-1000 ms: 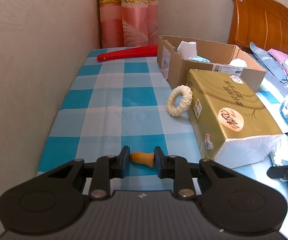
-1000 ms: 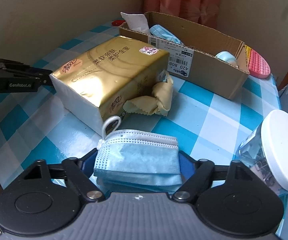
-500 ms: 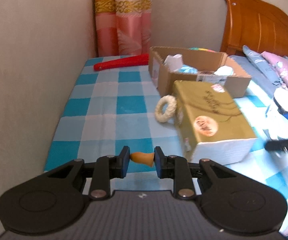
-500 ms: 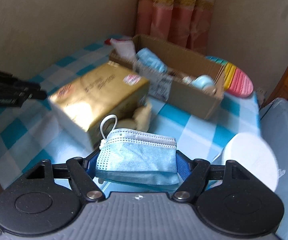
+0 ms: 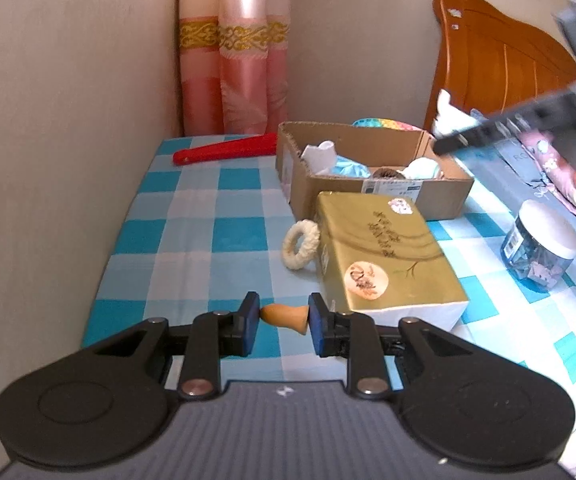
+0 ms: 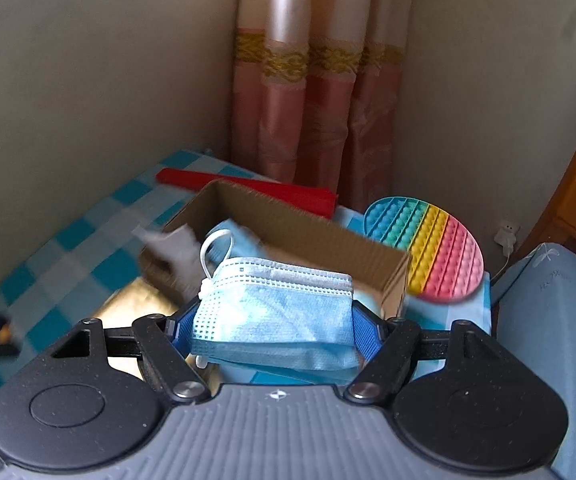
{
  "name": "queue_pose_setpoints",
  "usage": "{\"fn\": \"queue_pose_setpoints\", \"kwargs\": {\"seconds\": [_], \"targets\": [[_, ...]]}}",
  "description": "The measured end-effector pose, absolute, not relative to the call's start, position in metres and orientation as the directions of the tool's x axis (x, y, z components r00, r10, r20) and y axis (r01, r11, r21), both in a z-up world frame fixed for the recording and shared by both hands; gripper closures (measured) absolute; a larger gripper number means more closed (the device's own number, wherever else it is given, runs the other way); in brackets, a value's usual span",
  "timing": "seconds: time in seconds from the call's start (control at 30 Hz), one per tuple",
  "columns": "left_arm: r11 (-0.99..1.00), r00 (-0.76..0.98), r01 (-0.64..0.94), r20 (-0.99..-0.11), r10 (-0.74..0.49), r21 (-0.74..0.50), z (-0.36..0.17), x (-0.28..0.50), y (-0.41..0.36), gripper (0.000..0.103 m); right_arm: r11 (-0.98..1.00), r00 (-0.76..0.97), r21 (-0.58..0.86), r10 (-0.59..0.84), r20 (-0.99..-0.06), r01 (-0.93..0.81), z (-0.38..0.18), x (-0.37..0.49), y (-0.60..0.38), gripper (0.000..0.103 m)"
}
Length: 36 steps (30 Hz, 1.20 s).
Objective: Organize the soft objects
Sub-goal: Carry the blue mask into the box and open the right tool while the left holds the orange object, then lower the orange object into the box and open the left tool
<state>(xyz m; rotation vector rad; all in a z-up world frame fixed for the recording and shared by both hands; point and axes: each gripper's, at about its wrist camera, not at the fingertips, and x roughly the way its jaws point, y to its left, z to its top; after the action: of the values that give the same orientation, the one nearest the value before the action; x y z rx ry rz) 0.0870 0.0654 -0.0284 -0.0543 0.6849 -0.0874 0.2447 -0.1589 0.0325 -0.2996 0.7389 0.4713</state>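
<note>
The left gripper is closed on a small orange bell-shaped piece, above the near edge of the table. The right gripper holds a folded blue face mask between its pads, over the cardboard box near the table's far edge, beside a rainbow pop-it pad.

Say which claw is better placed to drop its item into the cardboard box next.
Right. The right claw holds the face mask just short of the cardboard box; the left claw, gripping the orange piece, sits farther back.
</note>
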Motion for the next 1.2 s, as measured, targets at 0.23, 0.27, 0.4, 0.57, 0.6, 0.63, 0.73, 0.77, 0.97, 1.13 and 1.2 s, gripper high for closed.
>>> {"fn": "queue_pose_setpoints", "kwargs": {"seconds": [0.23,0.27,0.4,0.57,0.6,0.63,0.73,0.77,0.97,1.13,1.2], "targets": [[0.996,0.766,0.030,-0.638,-0.077,-0.084,-0.033,0.079,0.072,0.078,0.901,0.606,-0.034,0.264,-0.751,-0.433,0.020,0.313,-0.144,0.021],[0.996,0.765,0.027,-0.640,-0.074,-0.083,-0.033,0.079,0.073,0.078,0.904,0.609,-0.035,0.258,-0.750,-0.425,0.017,0.321,-0.143,0.017],[0.997,0.765,0.026,-0.640,-0.071,-0.079,-0.033,0.079,0.075,0.078,0.923,0.594,-0.007,0.242,-0.767,-0.385,0.005,0.339,-0.144,0.006],[0.997,0.764,0.033,-0.641,-0.074,-0.075,-0.032,0.080,0.074,0.078,0.935,0.599,0.002,0.228,-0.768,-0.354,0.002,0.329,-0.154,0.001],[0.997,0.764,0.035,-0.641,-0.074,-0.073,-0.032,0.081,0.074,0.078,0.937,0.600,0.000,0.223,-0.768,-0.349,0.002,0.326,-0.155,0.000],[0.997,0.765,0.038,-0.640,-0.075,-0.071,-0.031,0.081,0.074,0.078,0.937,0.596,0.003,0.224,-0.771,-0.348,0.003,0.323,-0.156,0.000],[0.997,0.765,0.047,-0.639,-0.078,-0.066,-0.028,0.083,0.072,0.078,0.935,0.587,0.006,0.228,-0.777,-0.354,0.008,0.308,-0.157,0.000],[0.997,0.764,0.050,-0.640,-0.079,-0.063,-0.027,0.084,0.072,0.078,0.935,0.589,-0.001,0.222,-0.777,-0.354,0.009,0.301,-0.157,0.000],[0.996,0.757,0.076,-0.648,-0.089,-0.047,-0.022,0.091,0.066,0.078,0.932,0.604,-0.052,0.189,-0.774,-0.359,0.010,0.254,-0.157,0.000],[0.994,0.759,0.100,-0.643,-0.099,-0.035,-0.015,0.098,0.061,0.078,0.937,0.620,-0.055,0.184,-0.763,-0.345,0.001,0.206,-0.165,0.000],[0.993,0.759,0.116,-0.641,-0.109,-0.031,-0.010,0.103,0.058,0.078,0.940,0.624,-0.046,0.187,-0.758,-0.337,-0.003,0.191,-0.169,0.000]]}}
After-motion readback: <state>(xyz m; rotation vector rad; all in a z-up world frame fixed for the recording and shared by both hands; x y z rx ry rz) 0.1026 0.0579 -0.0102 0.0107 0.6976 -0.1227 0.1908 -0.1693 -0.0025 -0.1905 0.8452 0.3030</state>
